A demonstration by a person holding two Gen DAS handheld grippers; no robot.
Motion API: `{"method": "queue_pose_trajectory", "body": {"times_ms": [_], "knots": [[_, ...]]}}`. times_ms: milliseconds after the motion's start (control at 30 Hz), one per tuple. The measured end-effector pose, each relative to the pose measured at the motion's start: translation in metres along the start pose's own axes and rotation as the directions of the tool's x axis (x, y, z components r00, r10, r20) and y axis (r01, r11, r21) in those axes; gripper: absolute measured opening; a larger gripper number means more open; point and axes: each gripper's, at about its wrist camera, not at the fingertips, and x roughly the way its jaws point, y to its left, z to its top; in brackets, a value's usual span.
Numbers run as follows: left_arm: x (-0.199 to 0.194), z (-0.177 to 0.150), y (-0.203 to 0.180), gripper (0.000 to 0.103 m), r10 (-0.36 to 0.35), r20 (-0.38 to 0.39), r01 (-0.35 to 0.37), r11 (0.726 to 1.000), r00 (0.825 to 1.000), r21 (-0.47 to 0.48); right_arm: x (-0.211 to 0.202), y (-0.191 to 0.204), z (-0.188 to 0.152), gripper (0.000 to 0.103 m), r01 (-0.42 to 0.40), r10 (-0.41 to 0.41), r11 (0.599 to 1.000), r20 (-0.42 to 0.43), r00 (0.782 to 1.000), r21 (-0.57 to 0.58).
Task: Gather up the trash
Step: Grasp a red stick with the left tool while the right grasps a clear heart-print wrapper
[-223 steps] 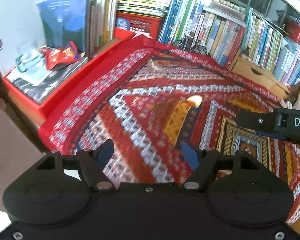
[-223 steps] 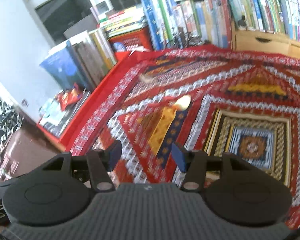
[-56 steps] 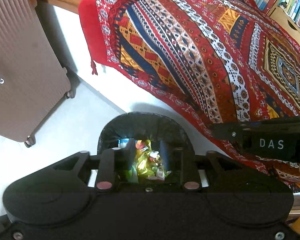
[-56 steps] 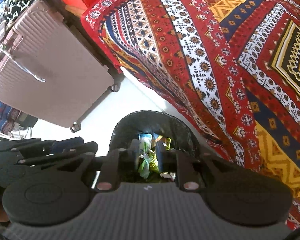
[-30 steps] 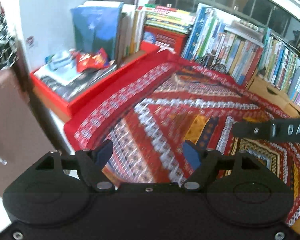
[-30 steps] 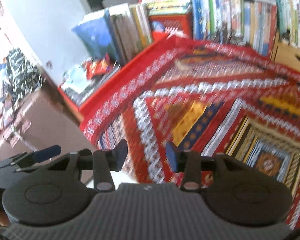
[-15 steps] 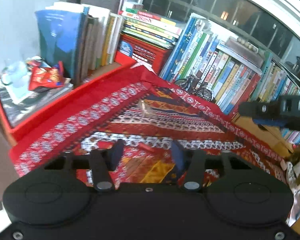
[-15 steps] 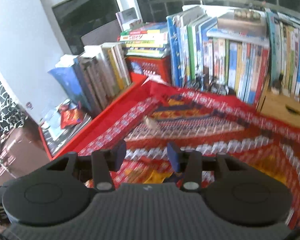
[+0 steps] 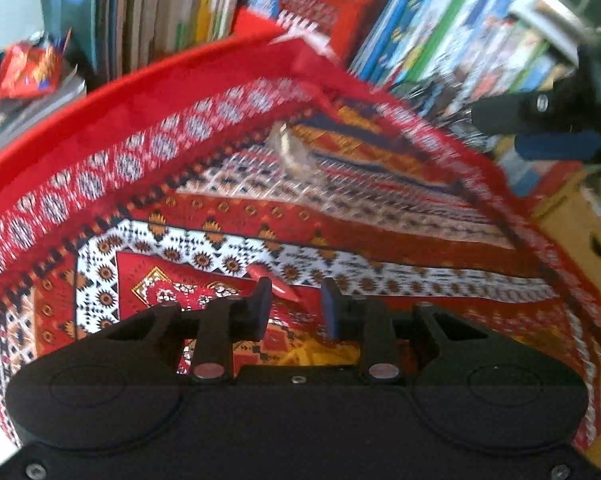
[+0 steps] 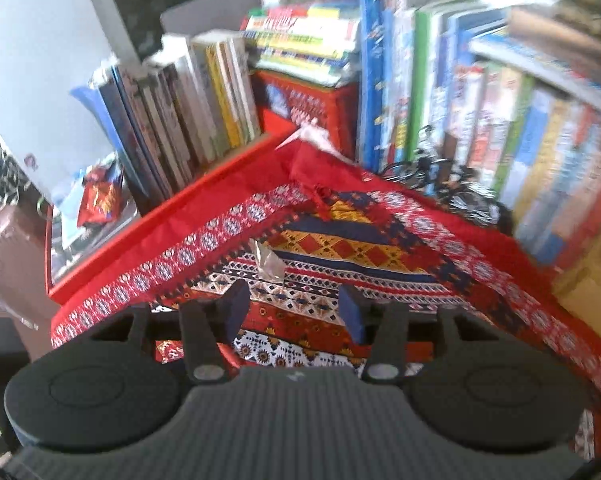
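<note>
A small red scrap (image 9: 273, 281) lies on the patterned cloth (image 9: 140, 184), right at the tips of my left gripper (image 9: 295, 300), which is open with a narrow gap and touches nothing that I can see. Farther back a crumpled clear wrapper (image 9: 292, 152) rests on the cloth. In the right wrist view that wrapper (image 10: 266, 260) sits just beyond my right gripper (image 10: 293, 310), open and empty. A red snack bag (image 10: 100, 196) lies on magazines at the far left, and also shows as the snack bag (image 9: 24, 72) in the left wrist view.
Upright books (image 10: 440, 80) line the back and right edge of the cloth, and a red crate (image 10: 300, 100) stands in the corner. A small model bicycle (image 10: 452, 188) stands before the books. A pink suitcase (image 10: 0, 248) is at the far left.
Both grippers have moved forward and lower toward the cloth's far corner. The left jaws have narrowed and now reach the red scrap. The clear wrapper is closer to the right gripper.
</note>
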Motion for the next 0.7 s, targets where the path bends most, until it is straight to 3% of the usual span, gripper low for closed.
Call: {"method": "queue_pose_trajectory", "body": {"times_ms": [200, 367, 500, 567, 633, 667, 700], "knots": [[0.041, 0.001, 0.006, 0.027, 0.073, -0.071, -0.078, 0.995, 0.995, -0.068, 0.064, -0.008, 0.027, 0.067, -0.055, 0.05, 0.997, -0.096, 0.994, -0.052], [0.047, 0.004, 0.007, 0.028, 0.05, -0.055, -0.054, 0.996, 0.997, -0.07, 0.11, -0.008, 0.042, 0.068, -0.121, 0.114, 0.992, -0.173, 0.978, -0.028], [0.043, 0.01, 0.016, 0.025, -0.022, -0.066, 0.012, 0.988, 0.998, -0.152, 0.14, -0.001, 0.047, 0.068, -0.147, 0.137, 0.989, -0.232, 0.963, -0.026], [0.046, 0.011, 0.017, 0.025, -0.015, -0.067, 0.004, 0.988, 0.998, -0.155, 0.155, 0.001, 0.049, 0.068, -0.155, 0.147, 0.988, -0.26, 0.954, -0.01], [0.048, 0.011, 0.013, 0.019, 0.006, -0.062, -0.014, 0.992, 0.998, -0.129, 0.169, 0.003, 0.051, 0.068, -0.148, 0.141, 0.989, -0.288, 0.947, -0.001], [0.048, 0.01, 0.01, 0.01, 0.016, -0.056, -0.022, 0.994, 0.998, -0.102, 0.176, 0.005, 0.051, 0.068, -0.148, 0.14, 0.989, -0.304, 0.942, -0.002], [0.047, 0.009, 0.007, 0.009, 0.012, -0.056, -0.017, 0.996, 0.998, -0.082, 0.18, 0.007, 0.051, 0.068, -0.151, 0.142, 0.988, -0.315, 0.938, -0.003]]}}
